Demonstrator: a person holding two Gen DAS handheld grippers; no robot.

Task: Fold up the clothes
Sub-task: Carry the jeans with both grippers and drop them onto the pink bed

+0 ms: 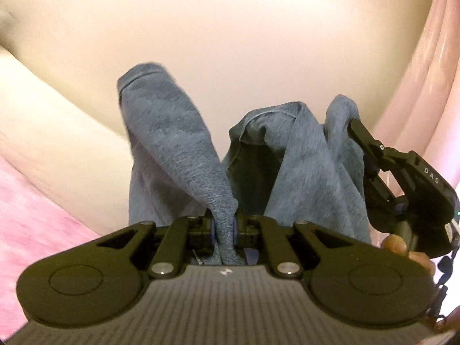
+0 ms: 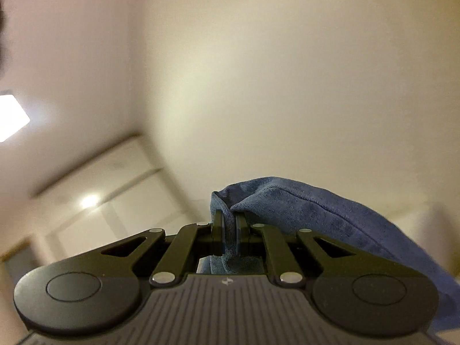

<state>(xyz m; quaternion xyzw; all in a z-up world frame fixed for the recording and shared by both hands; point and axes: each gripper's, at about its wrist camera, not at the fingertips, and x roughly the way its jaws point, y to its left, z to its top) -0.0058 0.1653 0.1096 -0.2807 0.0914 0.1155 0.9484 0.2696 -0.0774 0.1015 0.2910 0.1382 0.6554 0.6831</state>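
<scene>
1. The left gripper (image 1: 225,227) is clenched on a bunched fold of a blue garment (image 1: 172,149), a soft heathered knit with a stitched hem at its upper edge.
2. The garment hangs in the air between both grippers, in front of a pale wall (image 1: 230,28), with a pink cover (image 1: 37,224) low at the left.
3. The right gripper (image 2: 229,230) is also clenched on the cloth, which drapes away to the right side in its view.
4. In the left wrist view, the right gripper appears at the right edge, with fingers (image 1: 395,243) of the person under it.
</scene>
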